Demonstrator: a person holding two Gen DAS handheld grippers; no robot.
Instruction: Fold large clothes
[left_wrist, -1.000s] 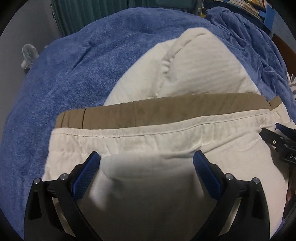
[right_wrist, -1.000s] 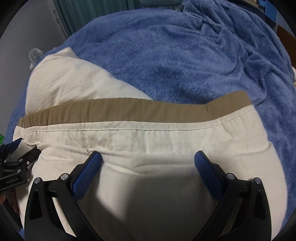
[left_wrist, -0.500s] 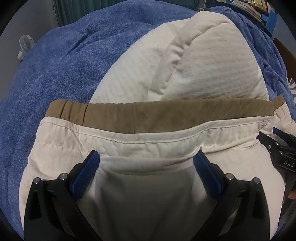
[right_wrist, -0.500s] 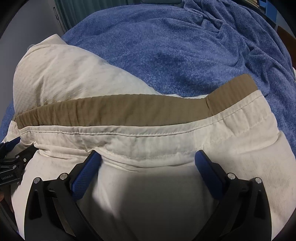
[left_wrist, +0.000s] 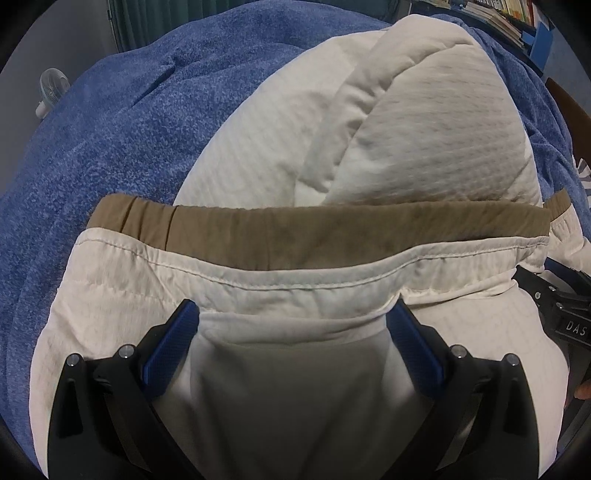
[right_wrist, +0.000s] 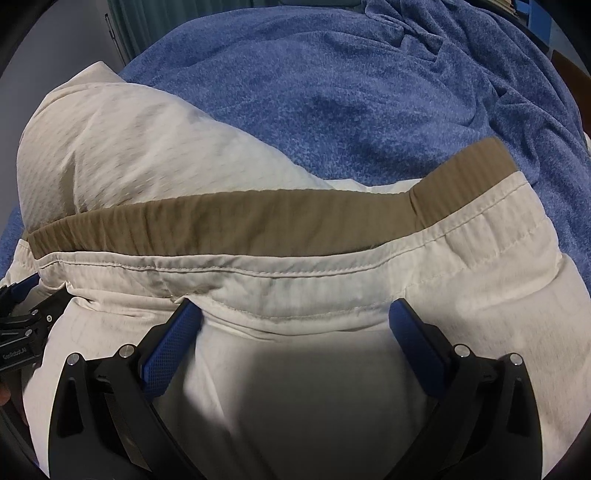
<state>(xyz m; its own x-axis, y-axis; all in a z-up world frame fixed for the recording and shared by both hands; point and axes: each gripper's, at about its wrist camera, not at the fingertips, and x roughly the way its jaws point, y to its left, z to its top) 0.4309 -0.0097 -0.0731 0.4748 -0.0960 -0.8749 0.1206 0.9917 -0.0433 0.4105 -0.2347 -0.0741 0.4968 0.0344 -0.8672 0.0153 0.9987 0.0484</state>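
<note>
While both grippers gape, cream garment (left_wrist: 295, 295) lies w/ tan band (left_wrist: 314, 229) up.

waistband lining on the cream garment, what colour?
Tan-brown inner waistband band on the cream garment; clearest in right wrist view.

One cream garment (left_wrist: 436, 122) with one tan waistband (left_wrist: 317, 229) is seen; one blue blanket (left_wrist: 122, 140) is spread beneath it; two grippers are counted, the left gripper (left_wrist: 293, 321) and the right gripper (right_wrist: 295, 321), each with two blue-padded fingers (right_wrist: 168, 350); one small fan (left_wrist: 51, 86) and one row of books (left_wrist: 495, 11) are made out.
</note>
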